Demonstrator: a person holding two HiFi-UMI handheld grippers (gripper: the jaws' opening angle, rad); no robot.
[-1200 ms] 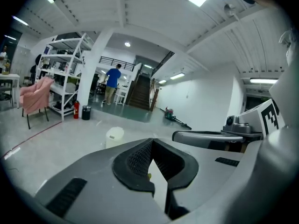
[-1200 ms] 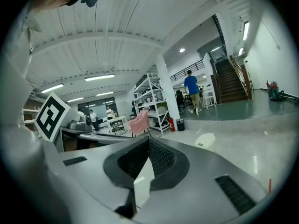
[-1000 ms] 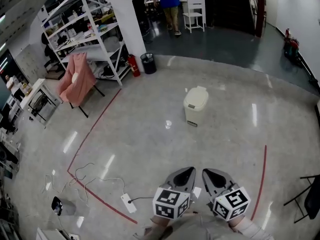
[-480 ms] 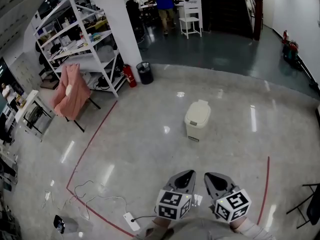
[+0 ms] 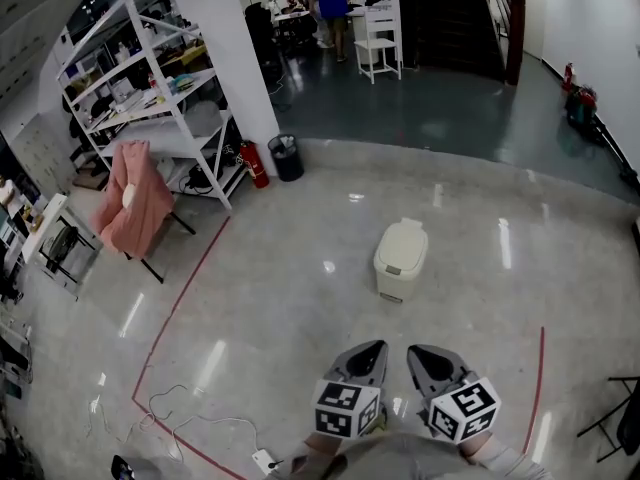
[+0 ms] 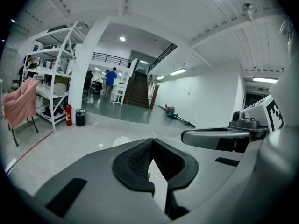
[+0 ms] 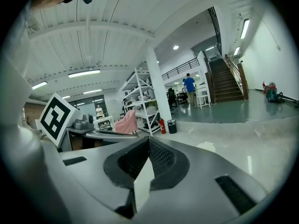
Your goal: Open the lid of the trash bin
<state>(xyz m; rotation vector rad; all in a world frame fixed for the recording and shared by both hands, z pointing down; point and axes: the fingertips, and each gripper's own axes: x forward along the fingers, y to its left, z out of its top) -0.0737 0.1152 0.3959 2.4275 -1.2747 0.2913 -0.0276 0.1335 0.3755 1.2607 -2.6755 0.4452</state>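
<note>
Cream, boxy plastic trash bin [image 5: 401, 259]

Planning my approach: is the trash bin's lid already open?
No, in the head view the lid lies flat and closed on top of the trash bin.

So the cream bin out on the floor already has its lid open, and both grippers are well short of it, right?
No, the lid is down: the head view shows the cream trash bin closed. It does stand out on the floor, with the left gripper and right gripper well short of it.
</note>
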